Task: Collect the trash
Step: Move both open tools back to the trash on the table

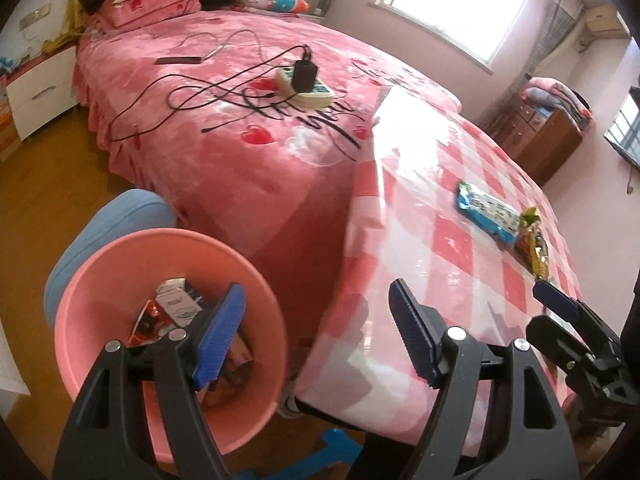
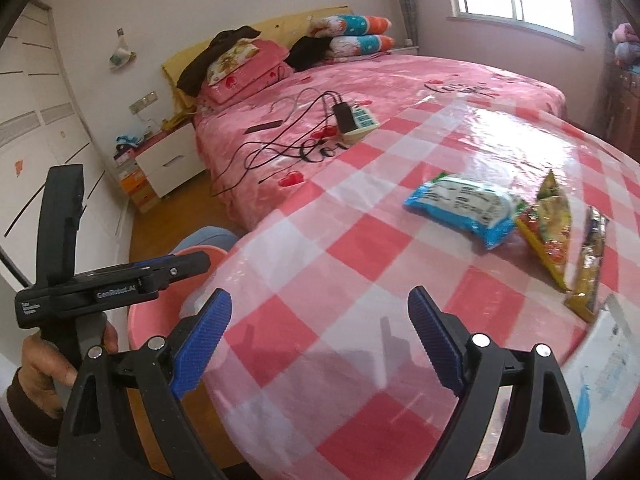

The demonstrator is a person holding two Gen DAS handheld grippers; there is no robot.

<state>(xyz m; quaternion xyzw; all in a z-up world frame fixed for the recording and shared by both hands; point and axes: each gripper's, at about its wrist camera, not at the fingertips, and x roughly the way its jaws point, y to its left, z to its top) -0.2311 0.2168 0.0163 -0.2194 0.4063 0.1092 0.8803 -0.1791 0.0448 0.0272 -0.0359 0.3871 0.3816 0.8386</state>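
A pink trash bin (image 1: 96, 280) stands on the floor left of the table and holds several boxes and wrappers (image 1: 176, 308). My left gripper (image 1: 316, 332) is open and empty, spanning the bin's rim and the table edge. On the pink checked table (image 2: 320, 280) lie a blue-white wrapper (image 2: 464, 204), a yellow snack packet (image 2: 548, 224) and a gold stick packet (image 2: 588, 260). My right gripper (image 2: 320, 344) is open and empty above the table's near edge. The wrappers also show in the left wrist view: the blue one (image 1: 488, 208) and the yellow one (image 1: 532, 244). The bin's rim (image 2: 148, 320) shows in the right wrist view.
A bed (image 1: 224, 100) with a power strip (image 1: 308, 84), cables and a phone stands behind the table. A blue stool (image 1: 120, 216) is beside the bin. A white paper (image 2: 604, 364) lies at the table's right edge. A nightstand (image 2: 168, 160) and a wooden dresser (image 1: 540, 132) stand by the walls.
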